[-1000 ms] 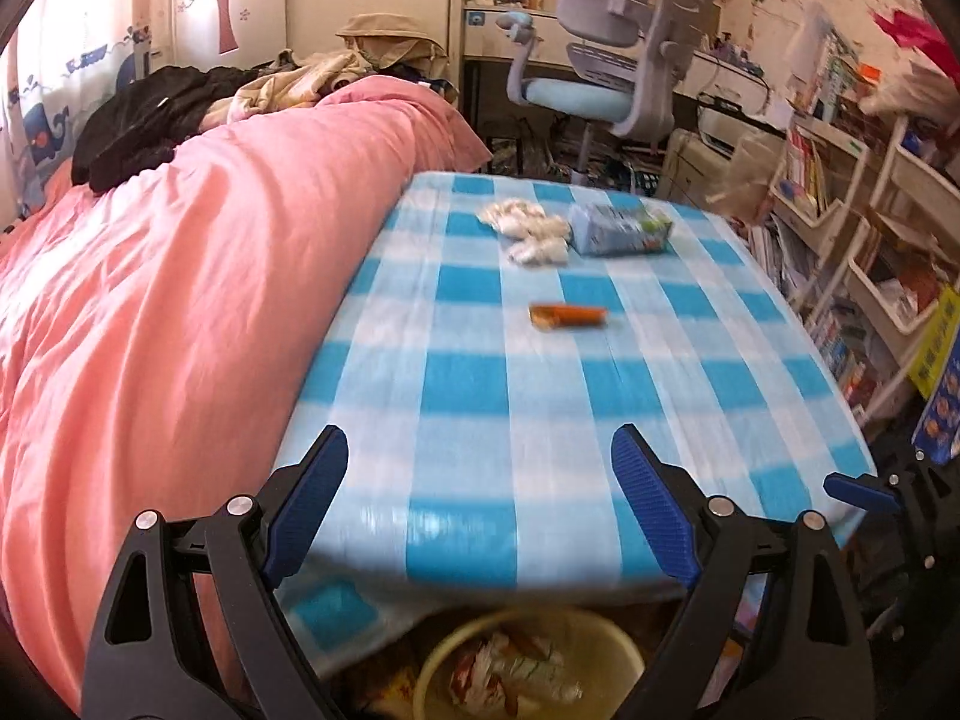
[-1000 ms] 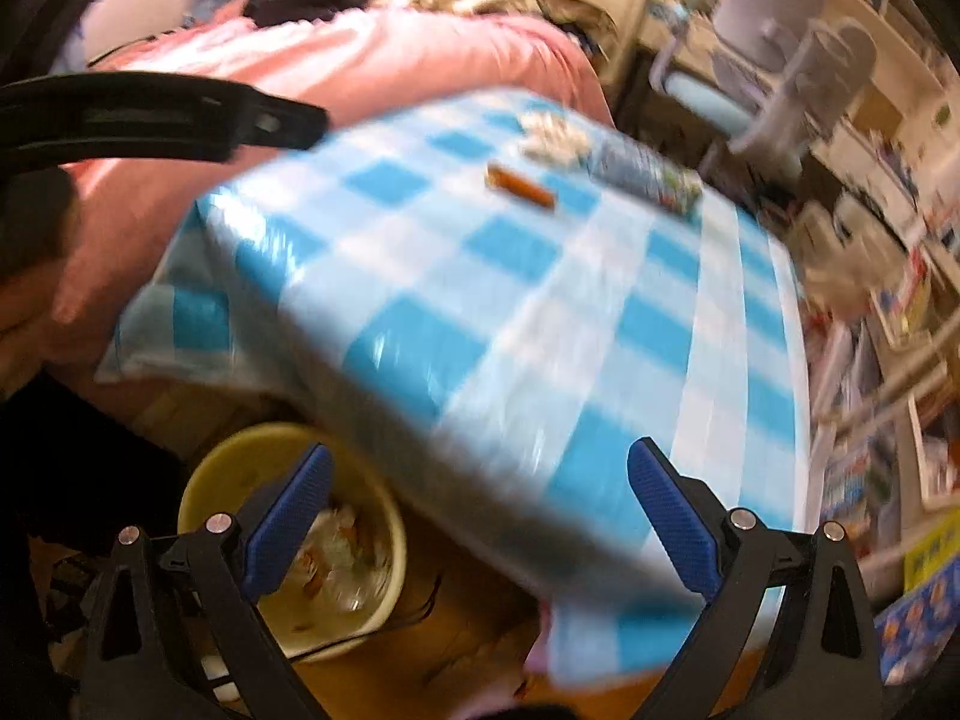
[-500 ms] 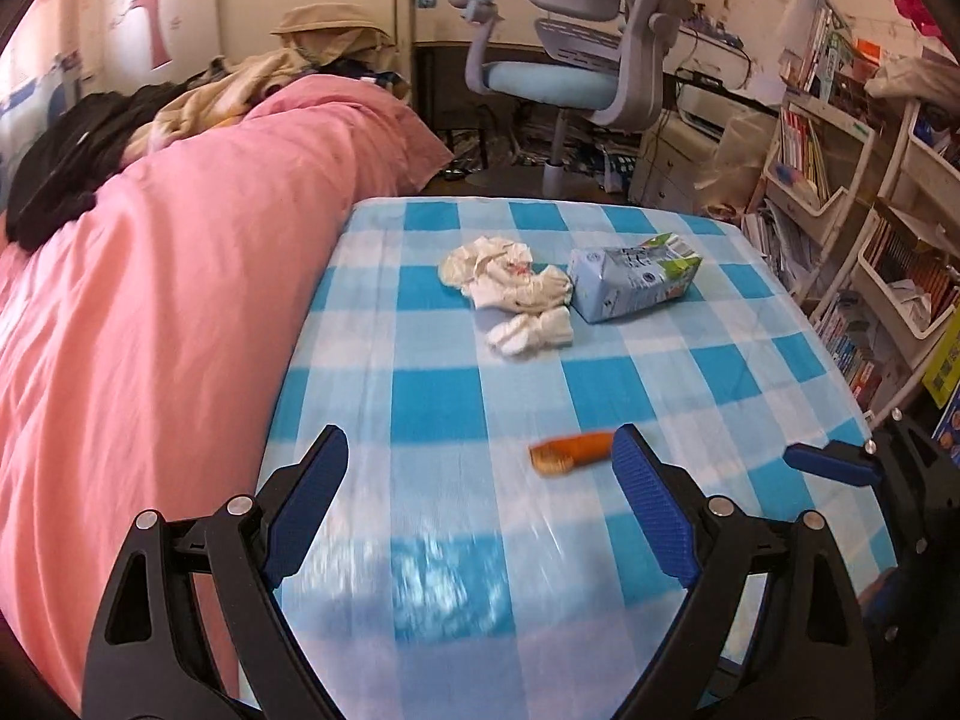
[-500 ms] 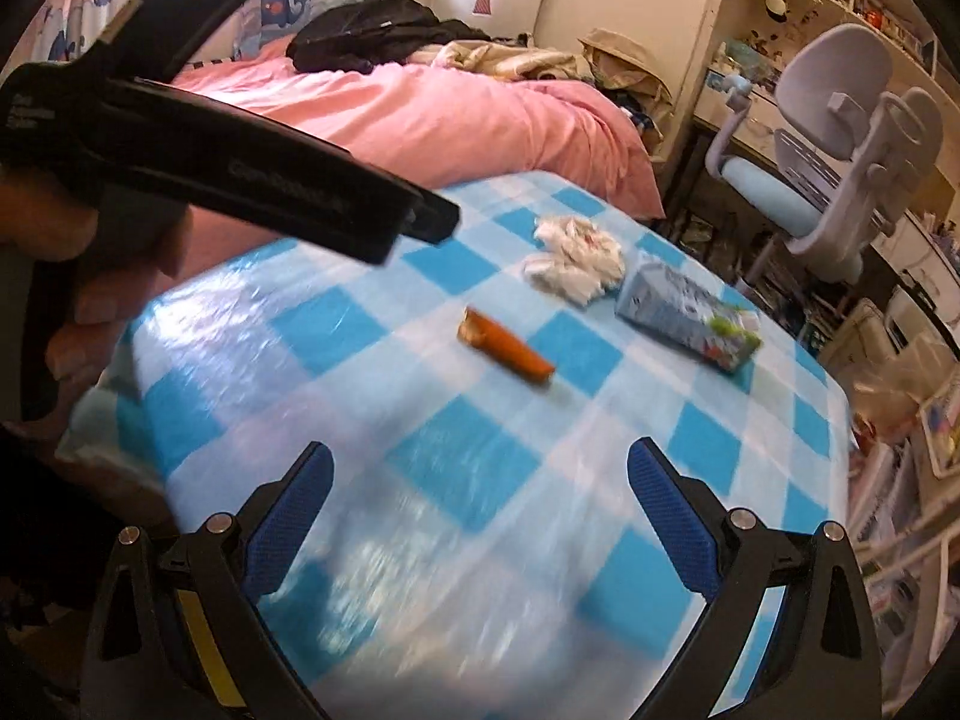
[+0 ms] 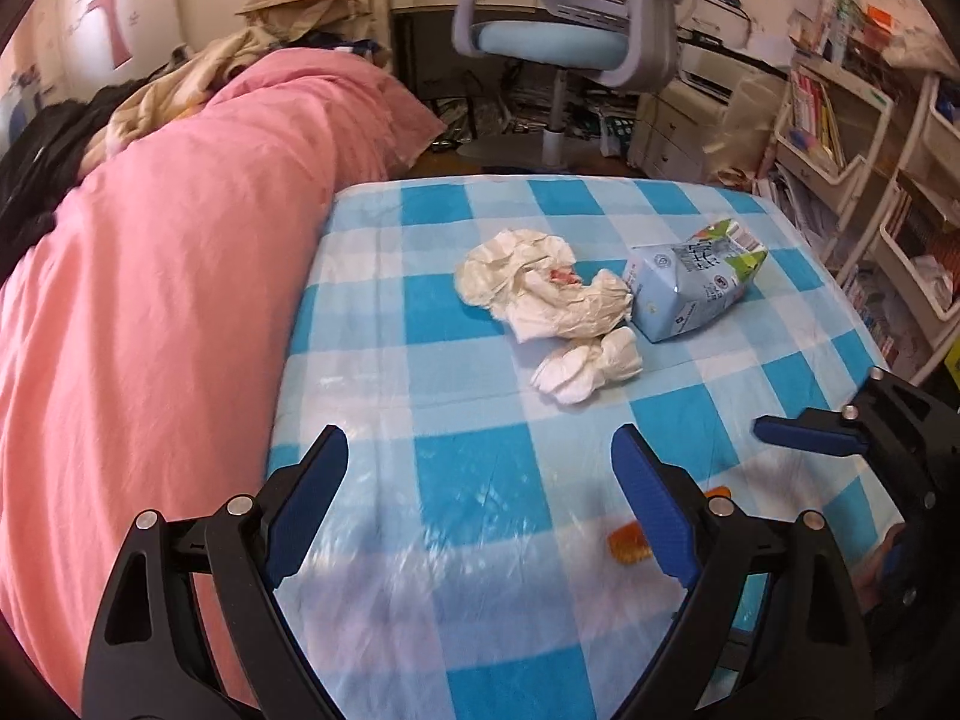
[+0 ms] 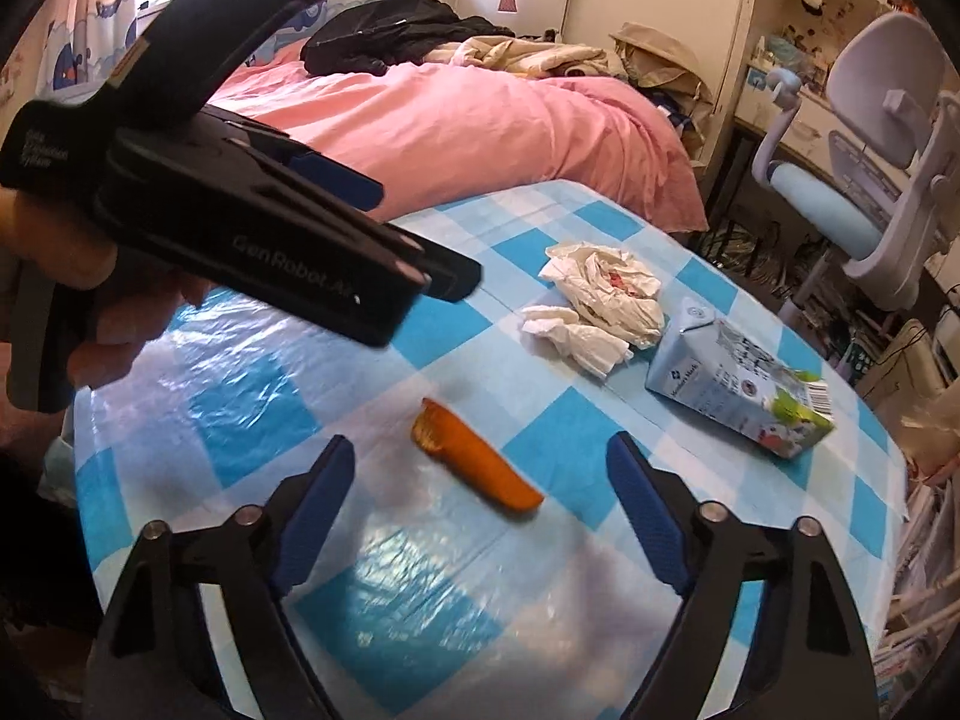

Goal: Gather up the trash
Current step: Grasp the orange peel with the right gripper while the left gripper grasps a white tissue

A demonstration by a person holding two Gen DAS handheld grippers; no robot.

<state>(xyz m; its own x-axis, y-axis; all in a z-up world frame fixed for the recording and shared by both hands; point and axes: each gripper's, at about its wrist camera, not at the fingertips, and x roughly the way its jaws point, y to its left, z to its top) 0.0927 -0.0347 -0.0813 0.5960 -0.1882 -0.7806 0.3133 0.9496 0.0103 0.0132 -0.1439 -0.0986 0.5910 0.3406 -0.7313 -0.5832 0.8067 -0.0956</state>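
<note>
On the blue-checked table lie crumpled white tissues, a crushed pale-blue carton and an orange peel, half hidden behind my left gripper's right finger. My left gripper hangs open over bare cloth, short of the tissues. In the right wrist view the orange peel lies between and just ahead of my right gripper. Its jaws are closing and touch nothing. Beyond it are the tissues and the carton.
A pink quilt covers the bed against the table's left side, with clothes piled on its far end. A grey-blue desk chair stands behind the table. Shelves of books line the right. A hand holds the left gripper's handle.
Both grippers have come forward from the table's near edge over the cloth, and the yellow bin below has dropped out of view. The right jaws have narrowed around the orange peel.
</note>
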